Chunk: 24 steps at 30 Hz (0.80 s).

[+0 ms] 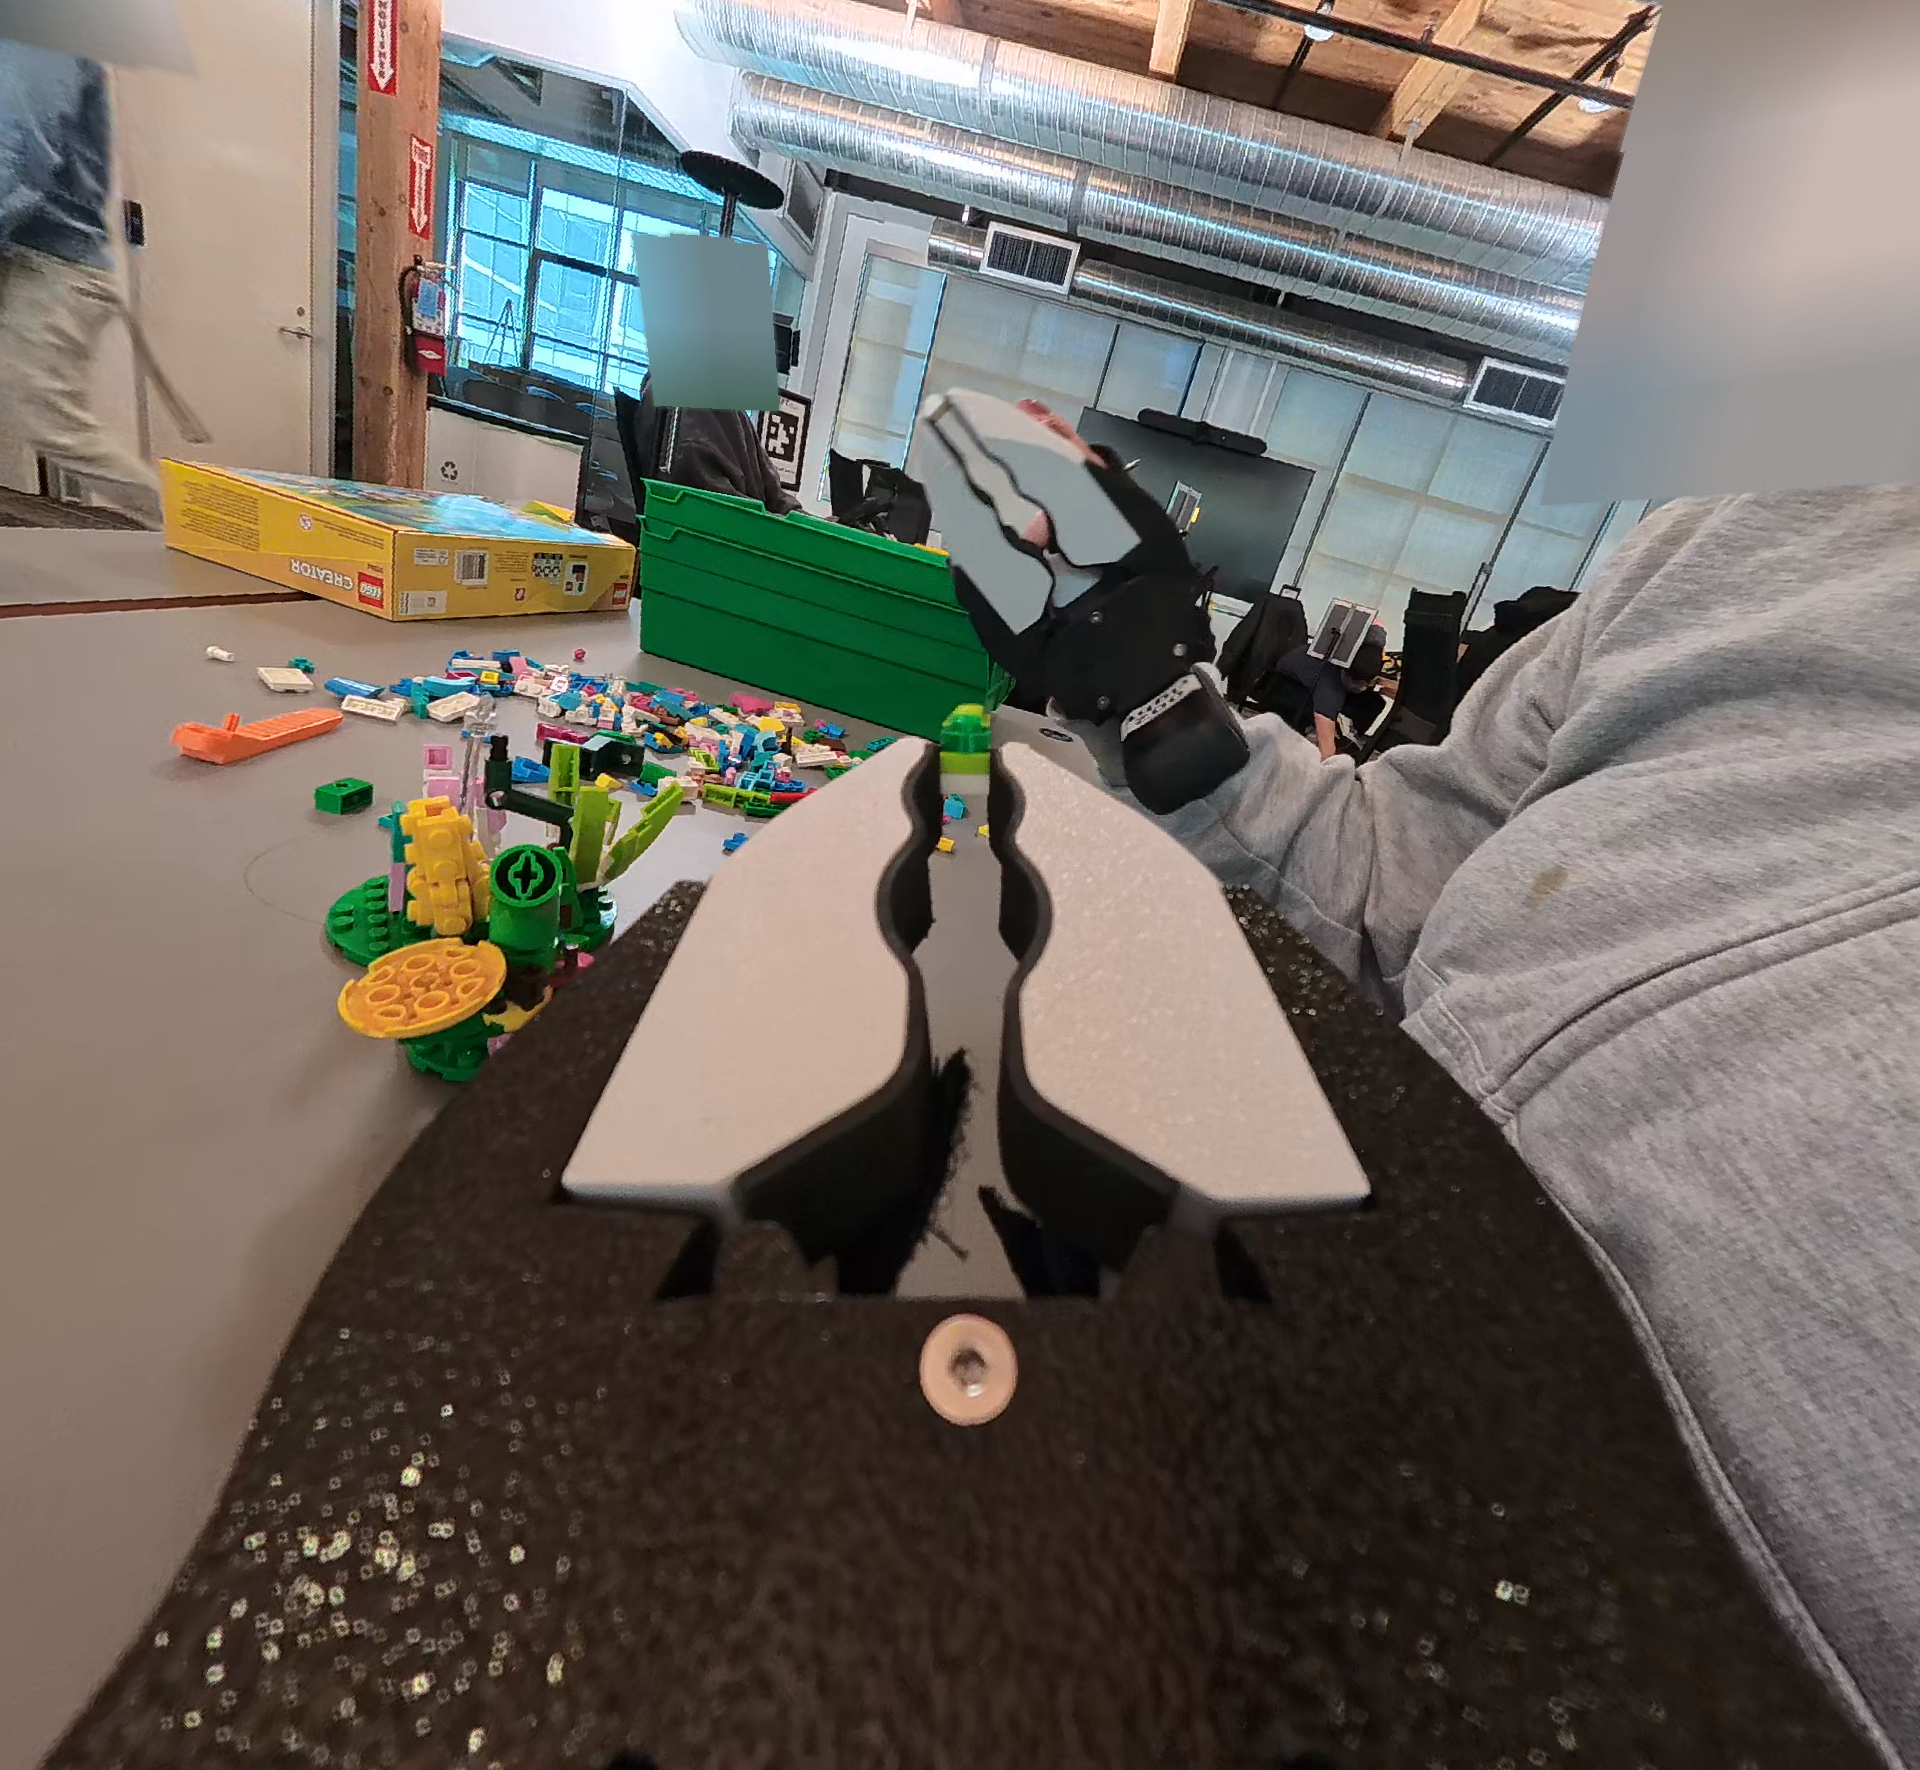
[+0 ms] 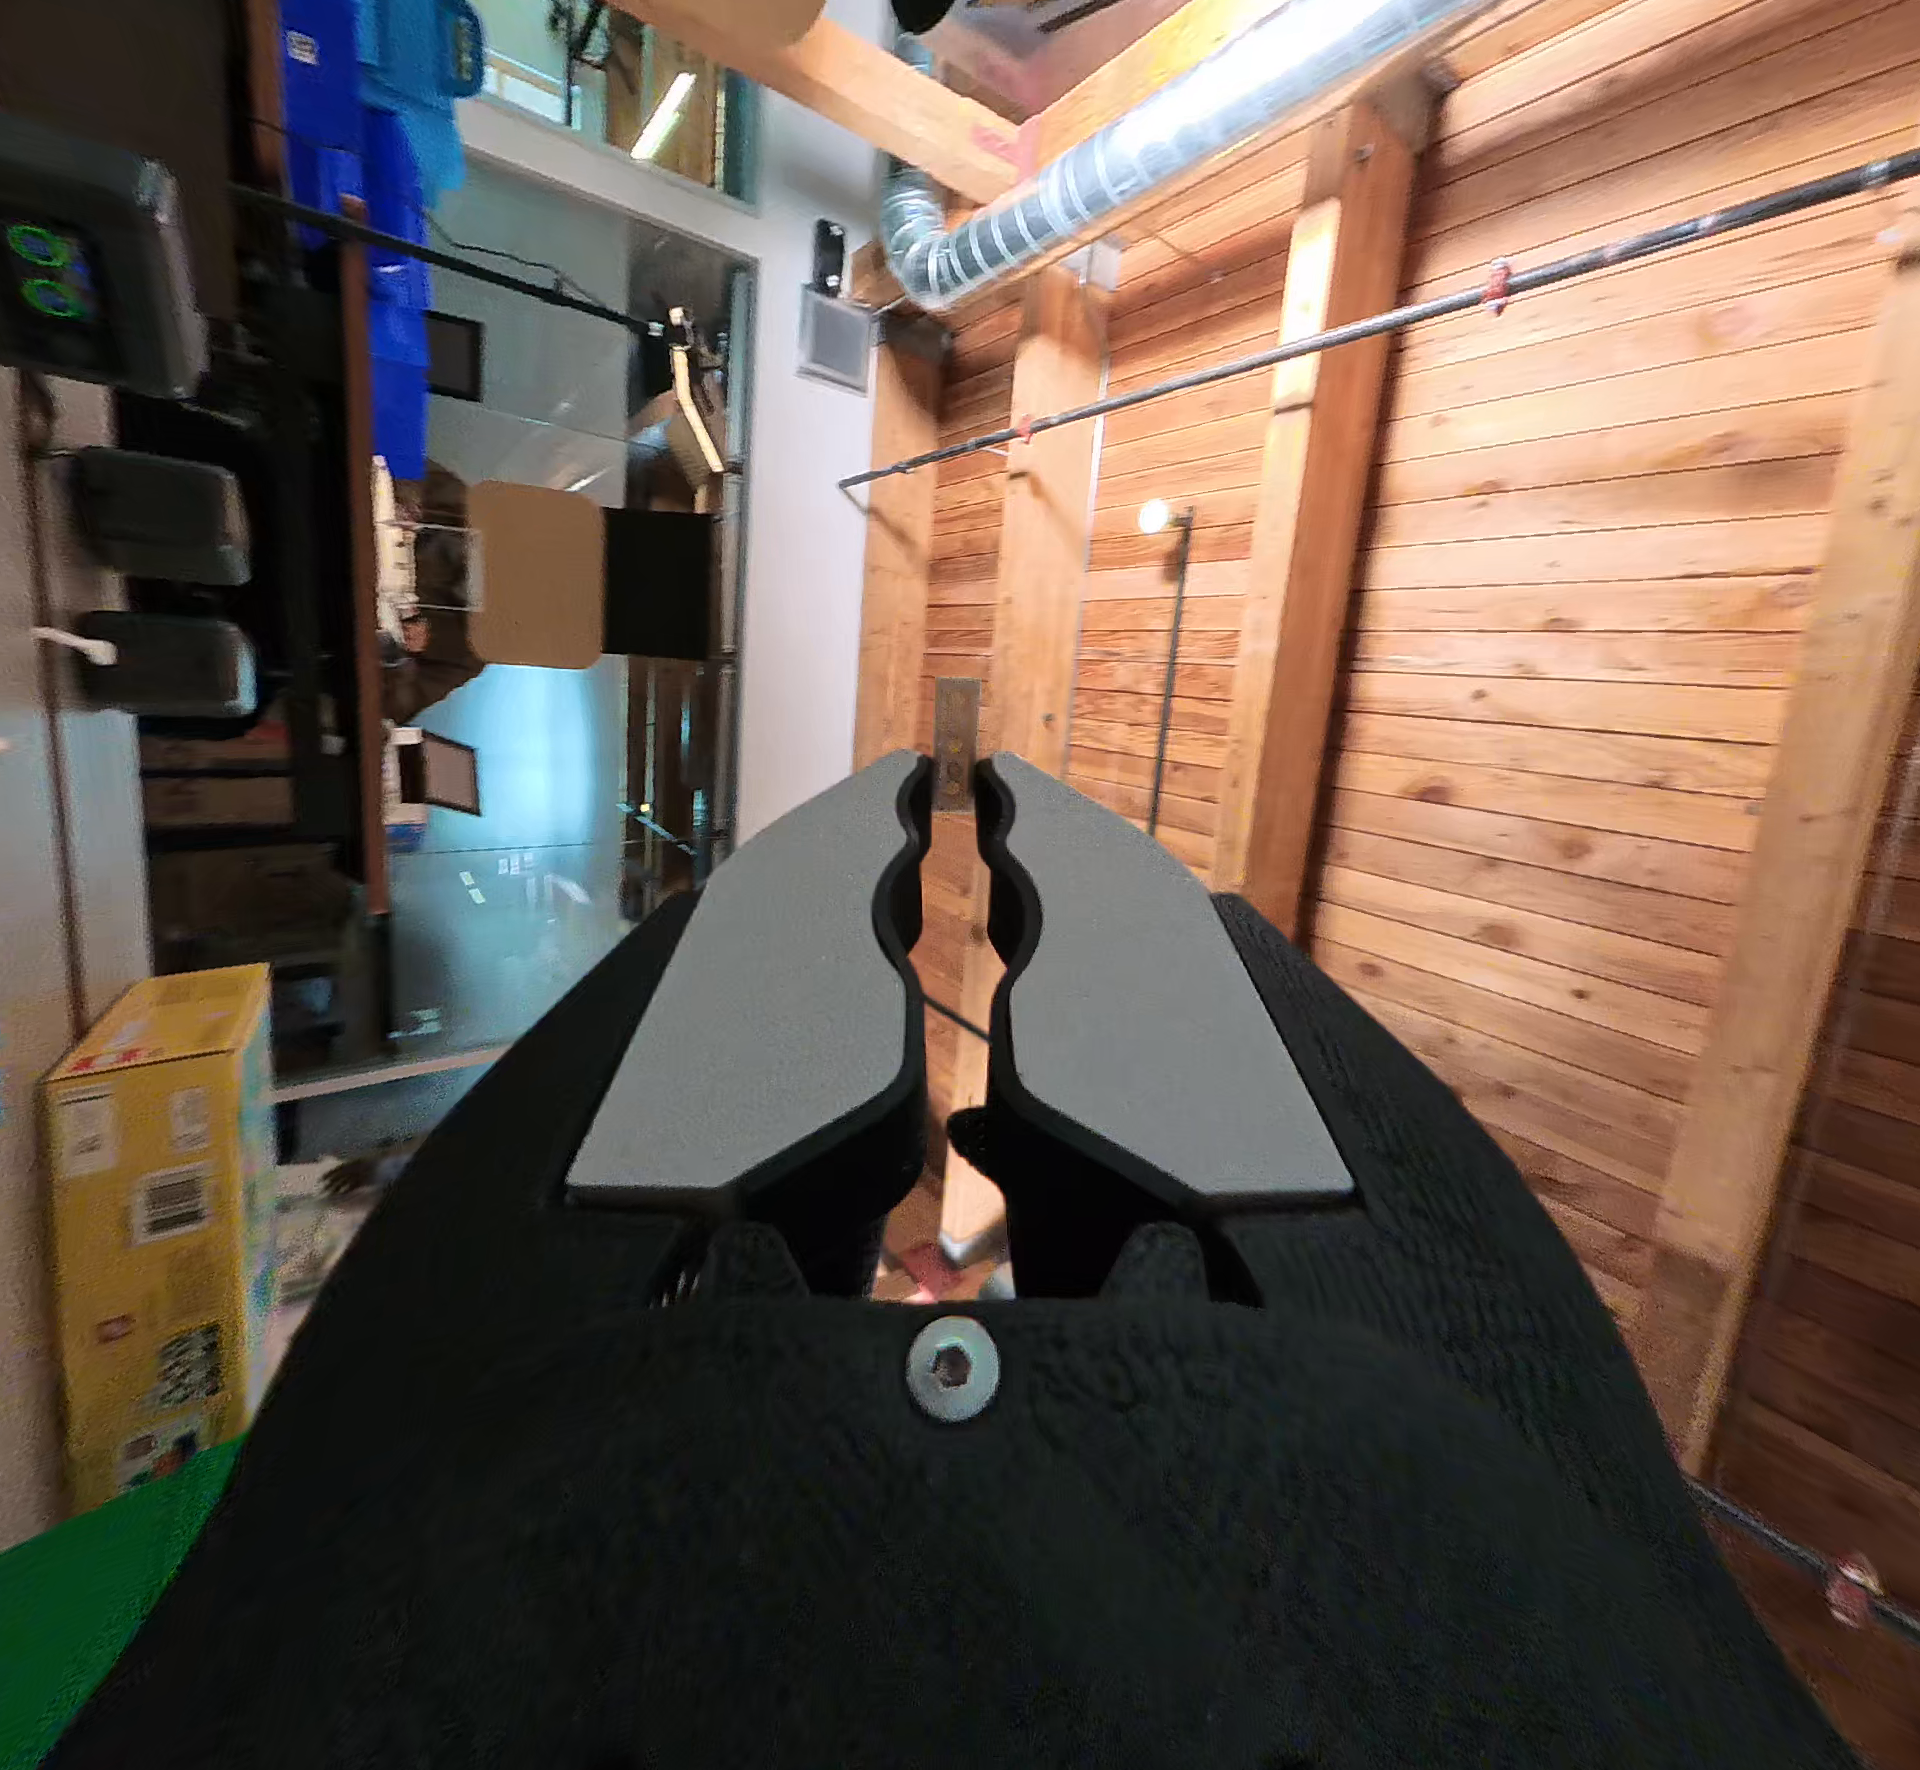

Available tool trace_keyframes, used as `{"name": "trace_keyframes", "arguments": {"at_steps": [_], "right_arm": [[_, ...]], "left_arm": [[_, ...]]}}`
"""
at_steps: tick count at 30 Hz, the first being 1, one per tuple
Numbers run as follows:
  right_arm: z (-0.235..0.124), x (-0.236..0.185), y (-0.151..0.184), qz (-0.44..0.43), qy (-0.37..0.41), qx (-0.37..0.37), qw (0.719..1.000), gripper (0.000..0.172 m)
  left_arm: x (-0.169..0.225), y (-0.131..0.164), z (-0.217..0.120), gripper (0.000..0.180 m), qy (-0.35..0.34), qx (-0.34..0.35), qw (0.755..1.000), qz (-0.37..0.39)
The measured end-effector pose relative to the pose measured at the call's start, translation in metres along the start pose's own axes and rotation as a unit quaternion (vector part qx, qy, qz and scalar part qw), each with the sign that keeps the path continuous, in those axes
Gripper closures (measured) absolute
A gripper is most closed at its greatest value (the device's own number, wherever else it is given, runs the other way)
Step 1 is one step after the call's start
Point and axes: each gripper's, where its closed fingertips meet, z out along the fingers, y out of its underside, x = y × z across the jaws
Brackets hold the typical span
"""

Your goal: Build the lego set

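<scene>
My left gripper [image 1: 961, 764] is shut on a small stack of green, lime and white bricks [image 1: 966, 746], held at the fingertips just above the grey table [image 1: 156, 993]. A built flower model [image 1: 468, 920] with yellow blooms on green round bases stands to its left. My right gripper [image 1: 940, 419] is raised in the air behind it, pointing up and left. In the right wrist view its fingers [image 2: 953, 764] stand a narrow slit apart, and only the wooden planks [image 2: 1558, 681] show through. In the left wrist view a pink patch shows behind its fingers; I cannot tell what it is.
A pile of loose coloured bricks [image 1: 644, 712] lies mid-table, with an orange brick separator [image 1: 255, 733] to its left. Stacked green bins [image 1: 790, 619] and a yellow box [image 1: 395, 546] stand behind. A grey sleeve [image 1: 1610, 889] fills the right side. People sit in the background. The left gripper's tips are roughly 20 cm from the right gripper's.
</scene>
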Motion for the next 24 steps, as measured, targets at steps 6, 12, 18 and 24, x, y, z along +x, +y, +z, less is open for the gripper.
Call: {"name": "trace_keyframes", "arguments": {"at_steps": [6,12,18,24], "right_arm": [[-0.002,0.015,-0.011,-0.02,0.028,0.015,0.999,0.165],[0.0,-0.008,-0.07,-0.005,-0.025,0.093,0.995,0.165],[-0.002,0.002,-0.145,0.013,-0.01,0.19,0.982,0.165],[-0.003,0.007,-0.168,-0.019,0.005,0.243,0.97,0.165]], "left_arm": [[0.0,0.0,0.0,0.173,-0.001,0.0,1.0,0.0],[-0.001,0.009,0.01,0.173,-0.015,-0.022,0.999,-0.019],[0.009,0.014,0.021,0.172,-0.008,-0.025,0.999,-0.021],[0.011,0.003,0.018,0.173,0.013,0.017,0.997,-0.07]]}}
